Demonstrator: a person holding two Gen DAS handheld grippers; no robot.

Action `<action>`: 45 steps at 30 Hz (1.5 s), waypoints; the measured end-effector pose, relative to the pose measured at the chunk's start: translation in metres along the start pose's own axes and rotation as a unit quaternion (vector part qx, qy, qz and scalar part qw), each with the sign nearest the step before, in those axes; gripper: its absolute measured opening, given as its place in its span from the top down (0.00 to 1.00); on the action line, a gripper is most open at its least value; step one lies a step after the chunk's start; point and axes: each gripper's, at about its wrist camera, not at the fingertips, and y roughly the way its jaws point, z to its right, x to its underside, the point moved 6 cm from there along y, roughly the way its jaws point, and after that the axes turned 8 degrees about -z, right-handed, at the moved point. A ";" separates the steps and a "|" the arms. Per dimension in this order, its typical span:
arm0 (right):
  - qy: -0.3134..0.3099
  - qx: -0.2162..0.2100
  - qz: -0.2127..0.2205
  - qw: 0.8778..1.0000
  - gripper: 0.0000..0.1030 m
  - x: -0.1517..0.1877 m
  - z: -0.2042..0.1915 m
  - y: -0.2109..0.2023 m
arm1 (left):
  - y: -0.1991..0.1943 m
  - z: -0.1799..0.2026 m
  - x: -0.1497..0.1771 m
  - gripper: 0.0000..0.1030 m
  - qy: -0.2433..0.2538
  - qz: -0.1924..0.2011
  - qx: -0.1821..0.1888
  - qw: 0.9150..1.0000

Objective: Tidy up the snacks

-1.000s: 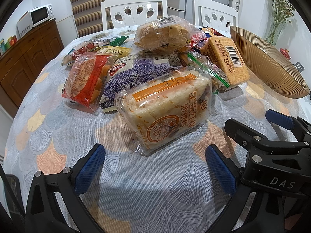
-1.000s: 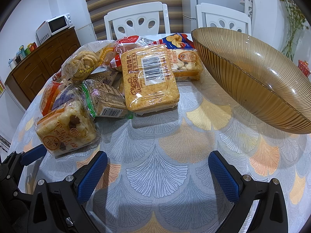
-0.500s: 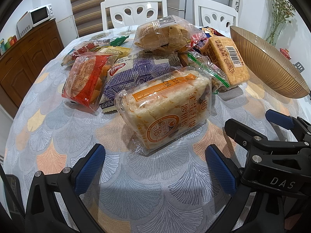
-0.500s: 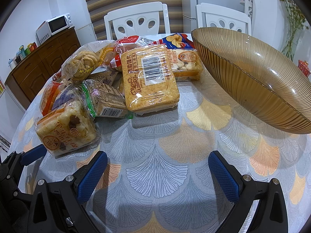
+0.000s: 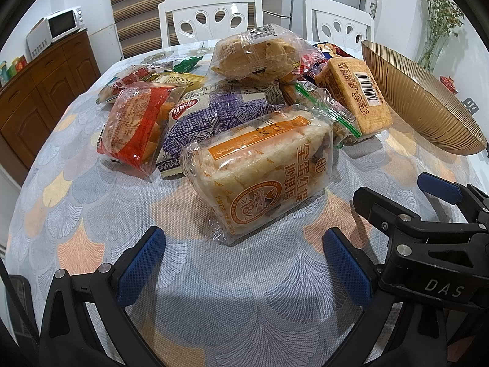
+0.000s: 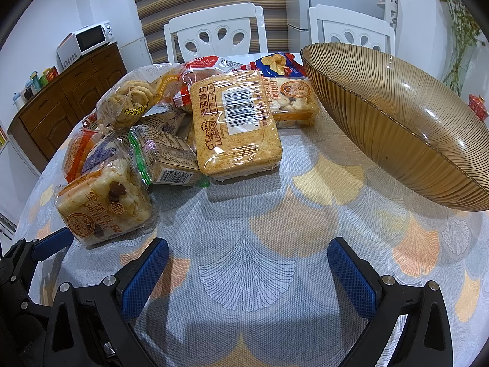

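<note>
A heap of wrapped snacks covers the round table. Nearest my left gripper (image 5: 244,263) lies a pale cake pack with orange print (image 5: 259,168); the gripper is open and empty just short of it. Behind are a red-orange pack (image 5: 134,125), a purple-and-white pack (image 5: 211,113) and a bag of buns (image 5: 256,55). My right gripper (image 6: 247,272) is open and empty over bare tablecloth; it also shows at the right of the left wrist view (image 5: 428,214). A flat toast pack with a barcode (image 6: 235,125) lies ahead of it. The amber ribbed glass bowl (image 6: 406,140) stands right, empty.
The table wears a fan-patterned cloth (image 6: 275,214). Two white chairs (image 6: 214,33) stand at the far side. A wooden sideboard with a microwave (image 6: 85,42) lines the left wall. A vase of dried stems (image 5: 437,24) stands beyond the bowl.
</note>
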 end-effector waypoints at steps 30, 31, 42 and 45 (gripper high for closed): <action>-0.086 0.012 -0.079 0.993 0.00 0.029 -0.026 -0.014 | -0.042 -0.045 0.007 0.00 0.102 -0.073 0.005 0.992; -0.090 0.002 -0.078 0.993 0.00 0.030 -0.032 -0.016 | -0.046 -0.051 0.002 0.00 0.097 -0.065 0.002 0.993; -0.178 -0.038 -0.037 0.983 0.00 0.009 -0.117 -0.033 | -0.039 -0.123 -0.072 0.00 -0.008 -0.017 -0.022 1.000; -0.160 -0.023 -0.040 0.986 0.00 -0.001 -0.126 -0.027 | -0.028 -0.126 -0.085 0.00 -0.011 -0.021 -0.010 1.000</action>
